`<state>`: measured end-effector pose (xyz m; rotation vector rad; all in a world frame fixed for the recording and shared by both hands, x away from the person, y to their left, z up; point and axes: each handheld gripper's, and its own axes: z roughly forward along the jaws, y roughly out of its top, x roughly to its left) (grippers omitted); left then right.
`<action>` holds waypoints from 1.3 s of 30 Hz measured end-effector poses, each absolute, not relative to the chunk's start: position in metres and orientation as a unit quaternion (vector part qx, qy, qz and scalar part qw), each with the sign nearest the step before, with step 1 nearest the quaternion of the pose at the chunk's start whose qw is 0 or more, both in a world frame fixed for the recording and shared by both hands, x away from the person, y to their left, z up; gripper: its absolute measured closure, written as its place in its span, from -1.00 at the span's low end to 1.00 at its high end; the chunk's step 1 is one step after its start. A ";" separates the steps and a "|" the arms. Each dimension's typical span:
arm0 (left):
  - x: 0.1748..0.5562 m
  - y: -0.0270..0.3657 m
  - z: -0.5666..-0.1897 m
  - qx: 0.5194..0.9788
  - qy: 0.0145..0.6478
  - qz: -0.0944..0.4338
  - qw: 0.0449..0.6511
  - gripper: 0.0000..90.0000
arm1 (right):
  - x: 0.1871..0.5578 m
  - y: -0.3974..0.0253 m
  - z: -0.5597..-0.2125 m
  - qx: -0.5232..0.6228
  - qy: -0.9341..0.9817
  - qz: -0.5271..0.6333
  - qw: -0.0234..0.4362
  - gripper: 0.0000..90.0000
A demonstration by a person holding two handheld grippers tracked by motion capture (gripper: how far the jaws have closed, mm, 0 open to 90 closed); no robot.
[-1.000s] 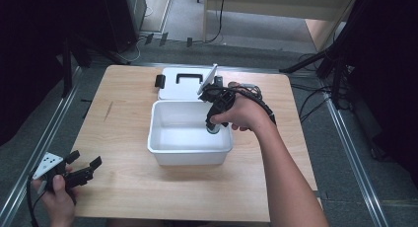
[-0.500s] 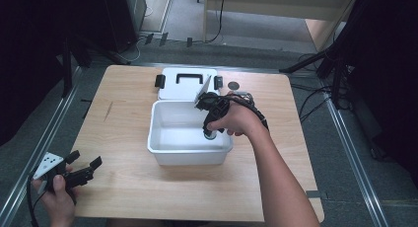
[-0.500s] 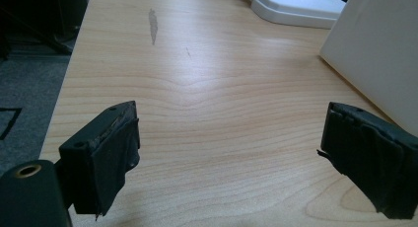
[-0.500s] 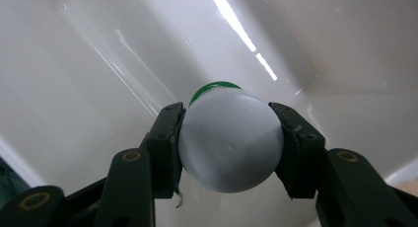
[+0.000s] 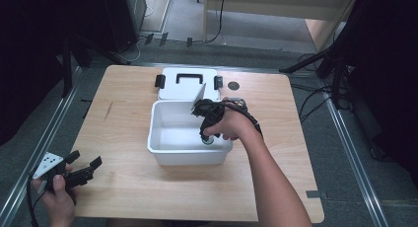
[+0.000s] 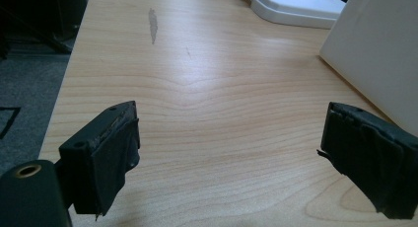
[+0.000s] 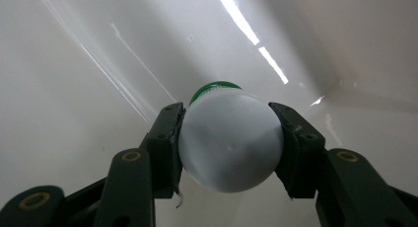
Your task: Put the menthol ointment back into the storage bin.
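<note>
The right gripper (image 7: 229,138) clamps its fingers on a white green-capped bottle (image 7: 229,140) low inside the white bin (image 5: 162,148), seemingly placing it. Next comes releasing and lifting clear; the left gripper (image 6: 231,153) idles open beside the bin

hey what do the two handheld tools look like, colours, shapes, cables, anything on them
Both tools are black with two blocky jaws. The left tool carries a grey three-cornered plate with dark dots, a cable trails below it, and its jaw pads look wrapped in worn black tape. The right tool shows brass-coloured rivets on dark green-black jaw arms. Both forearms are bare, without sleeves.
</note>
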<state>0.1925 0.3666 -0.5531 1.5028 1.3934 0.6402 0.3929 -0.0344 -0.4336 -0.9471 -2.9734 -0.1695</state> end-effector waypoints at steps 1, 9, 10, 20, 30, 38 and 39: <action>0.193 0.367 -0.553 0.615 0.571 0.262 0.477 -0.81 | 0.393 -0.033 -0.437 -0.301 -0.952 -0.052 0.008 0.15; 0.193 0.367 -0.553 0.615 0.571 0.262 0.477 -0.81 | 0.392 -0.031 -0.448 -0.288 -0.957 -0.044 0.002 0.15; 0.193 0.367 -0.553 0.615 0.571 0.263 0.477 -0.81 | 0.392 -0.032 -0.450 -0.285 -0.958 -0.040 0.001 0.15; 0.193 0.366 -0.553 0.615 0.571 0.263 0.476 -0.81 | 0.392 -0.032 -0.458 -0.279 -0.960 -0.019 -0.005 0.15; 0.193 0.366 -0.553 0.615 0.571 0.262 0.476 -0.81 | 0.390 -0.027 -0.468 -0.266 -0.964 0.009 -0.016 0.15; 0.193 0.366 -0.553 0.615 0.571 0.262 0.476 -0.81 | 0.389 -0.026 -0.470 -0.257 -0.966 0.024 -0.021 0.14; 0.193 0.366 -0.553 0.615 0.571 0.262 0.476 -0.81 | 0.389 -0.026 -0.470 -0.257 -0.966 0.024 -0.021 0.14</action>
